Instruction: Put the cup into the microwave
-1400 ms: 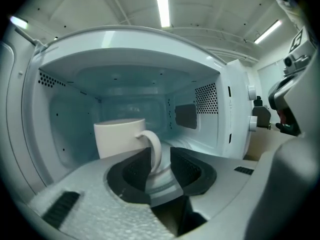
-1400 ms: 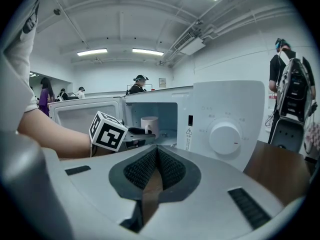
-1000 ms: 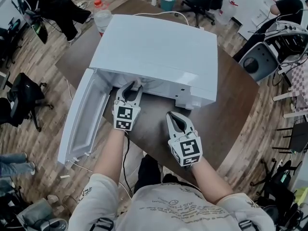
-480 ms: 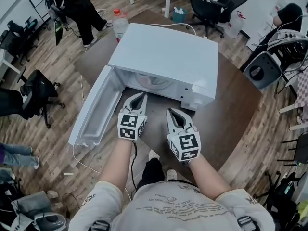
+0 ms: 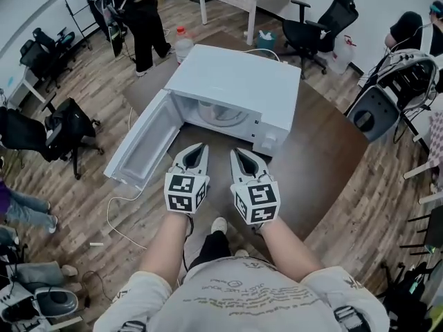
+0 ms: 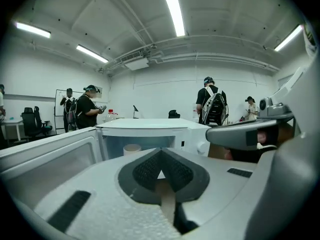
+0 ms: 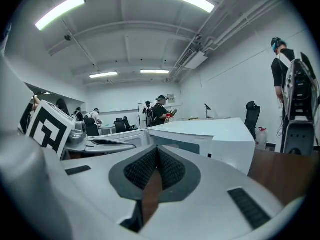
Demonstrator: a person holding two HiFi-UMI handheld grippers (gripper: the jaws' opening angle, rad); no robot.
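Observation:
The white microwave [image 5: 235, 81] stands on the brown table [image 5: 325, 158] with its door [image 5: 142, 144] swung wide open to the left. A pale cup [image 6: 132, 148] stands upright inside the cavity, left of centre in the left gripper view. My left gripper [image 5: 197, 148] is shut and empty, held in front of the cavity mouth and apart from it. My right gripper [image 5: 237, 153] hangs close beside it, also shut with nothing between its pads. The left gripper [image 6: 161, 155] points at the open cavity. The right gripper [image 7: 157, 152] points past the microwave's [image 7: 210, 134] right front corner.
A water bottle [image 5: 183, 44] stands at the table's far left corner behind the microwave. People [image 5: 142, 12] stand at the back left. Office chairs [image 5: 318, 12] ring the table, and a black chair [image 5: 62, 126] sits left of the open door. A white cable [image 5: 118, 213] trails on the floor.
Both grippers have drawn back from the microwave and risen. The left one was open at the cavity mouth a second ago; it is shut and empty now.

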